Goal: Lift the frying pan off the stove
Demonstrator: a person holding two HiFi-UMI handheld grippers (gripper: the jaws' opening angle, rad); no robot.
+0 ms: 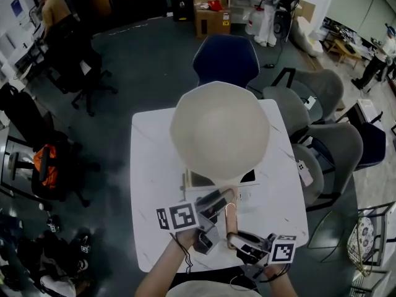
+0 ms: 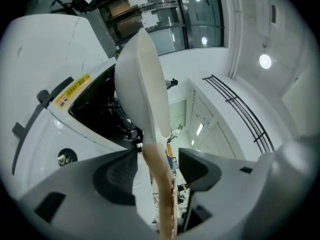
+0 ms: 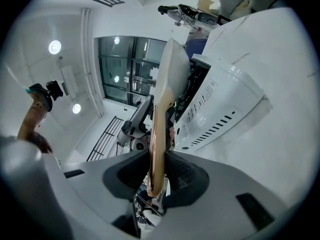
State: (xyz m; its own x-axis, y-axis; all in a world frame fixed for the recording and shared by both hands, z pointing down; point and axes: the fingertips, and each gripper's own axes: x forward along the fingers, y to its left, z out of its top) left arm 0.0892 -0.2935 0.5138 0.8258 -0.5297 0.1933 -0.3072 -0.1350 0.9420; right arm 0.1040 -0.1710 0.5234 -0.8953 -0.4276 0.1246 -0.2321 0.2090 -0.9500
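Starting from the frying pan (image 1: pixel 219 132), we find its cream bowl hanging over the middle of the table (image 1: pixel 148 184) and hiding most of the stove (image 1: pixel 197 179) beneath it. In the left gripper view there is a gap between the pan's body and the stove's black burner well, so we judge that the pan is already off the stove and in the air, not resting on it.

Its wooden handle (image 1: pixel 230 218) runs back toward us. The right gripper (image 3: pixel 157 164) has it: both pads are closed flat against the handle's far end with no gap showing, so this tool alone carries the pan. Gripping so far from the bowl leaves a long lever, and that likely explains why the gripper stays nearly level, in line with the handle.

The left gripper (image 2: pixel 157 166) sits further up the handle, nearer the bowl. Its jaws stand wide apart with the handle passing between them. A clear gap shows on one side and the pads do not press, so it holds nothing. We read this as a straddle, placed where it could steady the heavy end if the bowl sagged or rolled.

The main risk we judge is the handle twisting in a single grip.
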